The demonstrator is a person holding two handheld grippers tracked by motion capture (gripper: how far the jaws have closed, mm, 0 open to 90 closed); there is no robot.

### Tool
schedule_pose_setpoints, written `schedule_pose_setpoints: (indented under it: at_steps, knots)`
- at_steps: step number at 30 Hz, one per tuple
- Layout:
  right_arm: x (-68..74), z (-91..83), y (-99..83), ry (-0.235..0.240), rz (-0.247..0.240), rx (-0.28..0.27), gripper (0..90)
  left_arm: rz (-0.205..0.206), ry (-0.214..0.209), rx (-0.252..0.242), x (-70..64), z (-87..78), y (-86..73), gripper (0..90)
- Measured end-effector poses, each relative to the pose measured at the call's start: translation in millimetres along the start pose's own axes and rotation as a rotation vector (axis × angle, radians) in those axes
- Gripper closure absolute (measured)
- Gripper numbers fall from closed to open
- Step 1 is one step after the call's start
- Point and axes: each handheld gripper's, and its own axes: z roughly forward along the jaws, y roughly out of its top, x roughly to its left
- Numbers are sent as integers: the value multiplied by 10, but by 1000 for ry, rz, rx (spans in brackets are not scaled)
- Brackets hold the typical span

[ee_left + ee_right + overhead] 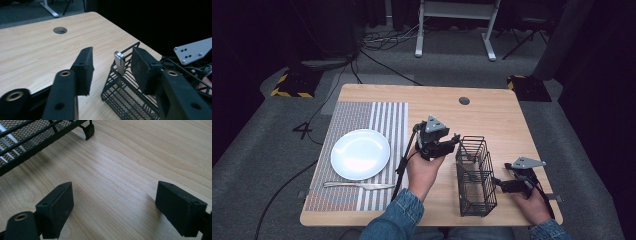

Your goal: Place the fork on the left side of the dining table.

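Hiding utensil's (119, 62) lower end, basket (475, 176); left gripper (112, 65), right gripper (113, 206) agape, empty.

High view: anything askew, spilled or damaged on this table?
Nothing stands out. The wire basket stands upright with a metal utensil inside it; the plate sits on the striped placemat with a knife laid before it. Left gripper and right gripper both look open.

plate (360, 153) on mat (362, 131), basket (475, 176) right
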Motion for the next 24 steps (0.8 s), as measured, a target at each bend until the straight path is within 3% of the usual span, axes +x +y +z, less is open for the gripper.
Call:
schedule_pose_setpoints:
  at_steps: [12, 17, 20, 24]
  knots:
    - [0, -2, -2, -1, -2, 0, 153, 2, -17, 59, -36, 97, 13, 779]
    - [0, -3, -2, -1, -1, 1, 153, -15, -64, 56, -55, 38, 74, 852]
    - [0, -3, -2, -1, -1, 1, 154, 38, -37, 62, -116, -11, 141, 858]
    - [0, -3, -3, -1, -1, 1, 153, 65, -35, 56, -154, -95, 230, 859]
